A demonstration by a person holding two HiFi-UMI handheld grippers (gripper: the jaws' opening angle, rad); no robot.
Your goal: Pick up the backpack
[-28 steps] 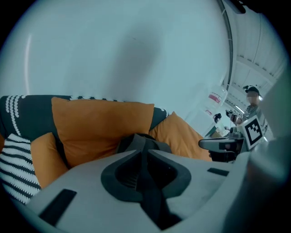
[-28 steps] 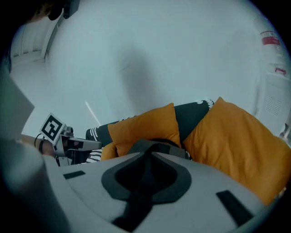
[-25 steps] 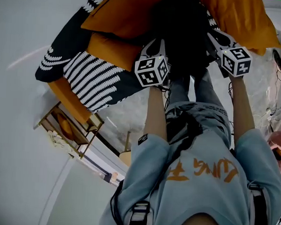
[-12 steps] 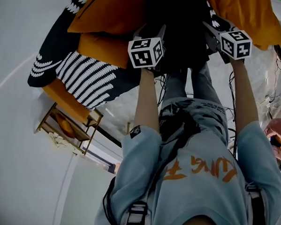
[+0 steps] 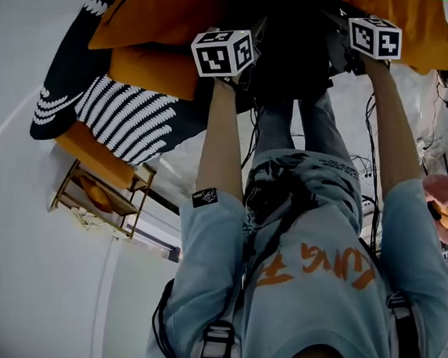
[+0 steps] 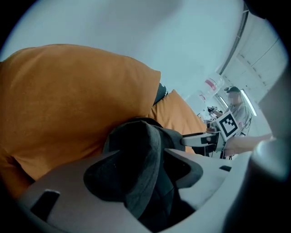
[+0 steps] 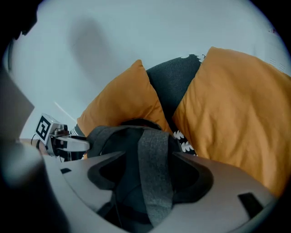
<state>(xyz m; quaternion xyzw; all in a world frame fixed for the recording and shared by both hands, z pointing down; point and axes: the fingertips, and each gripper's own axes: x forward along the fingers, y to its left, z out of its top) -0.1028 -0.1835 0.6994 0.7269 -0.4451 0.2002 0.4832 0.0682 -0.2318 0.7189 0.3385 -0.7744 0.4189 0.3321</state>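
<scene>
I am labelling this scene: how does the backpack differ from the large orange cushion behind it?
The backpack is dark grey and black; the large orange cushion is plain orange. The backpack carries a flat strap; the cushion is smooth, with none. The backpack looks slumped, the cushion puffed. Both are soft fabric.

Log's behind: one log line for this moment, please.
left gripper open, jaws just opening, dark grey fabric strap between | right gripper same, grey strap | black backpack by orange cushions
</scene>
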